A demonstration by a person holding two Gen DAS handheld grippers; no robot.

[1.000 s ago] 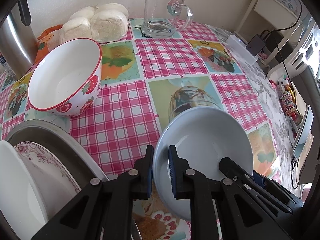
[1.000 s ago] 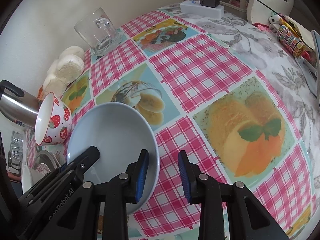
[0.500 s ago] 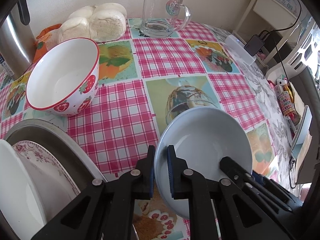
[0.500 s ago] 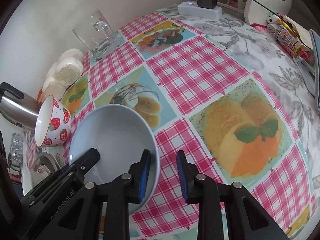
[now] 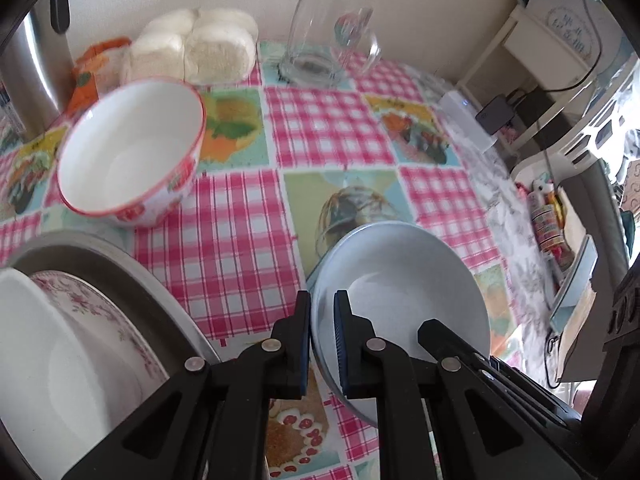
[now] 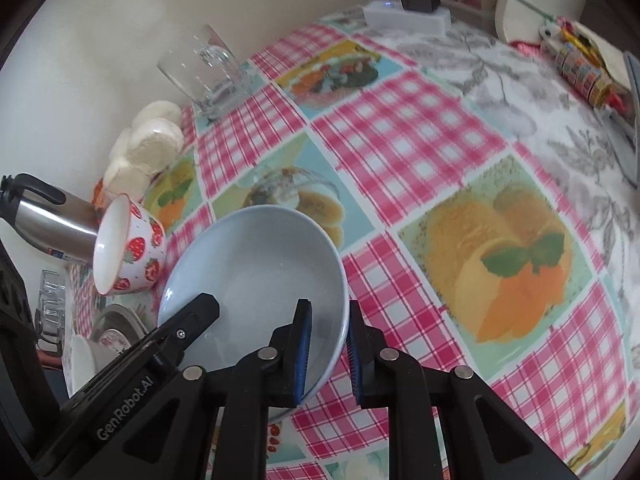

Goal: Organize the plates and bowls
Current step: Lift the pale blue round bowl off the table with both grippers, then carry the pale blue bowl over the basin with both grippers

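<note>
A pale blue bowl (image 5: 400, 292) (image 6: 256, 264) sits on the checked tablecloth between both grippers. My left gripper (image 5: 322, 300) is shut on its left rim, one pad inside and one outside. On the opposite side my right gripper (image 6: 328, 308) straddles the right rim and its jaws are closing; a small gap still shows beside the inner pad. A white bowl with strawberries (image 5: 128, 152) (image 6: 132, 252) stands further left. At the near left a white plate (image 5: 40, 360) and a floral plate (image 5: 100, 320) lie stacked in a grey metal dish (image 5: 120, 264).
A glass mug (image 5: 320, 40) and wrapped white buns (image 5: 200, 52) stand by the wall at the back. A steel kettle (image 6: 48, 216) is at the far left. A power strip (image 6: 404, 16), tape rolls and clutter line the right edge.
The right gripper's jaws have narrowed around the blue bowl's right rim. The left gripper keeps its hold on the left rim, and the bowl has barely moved.
</note>
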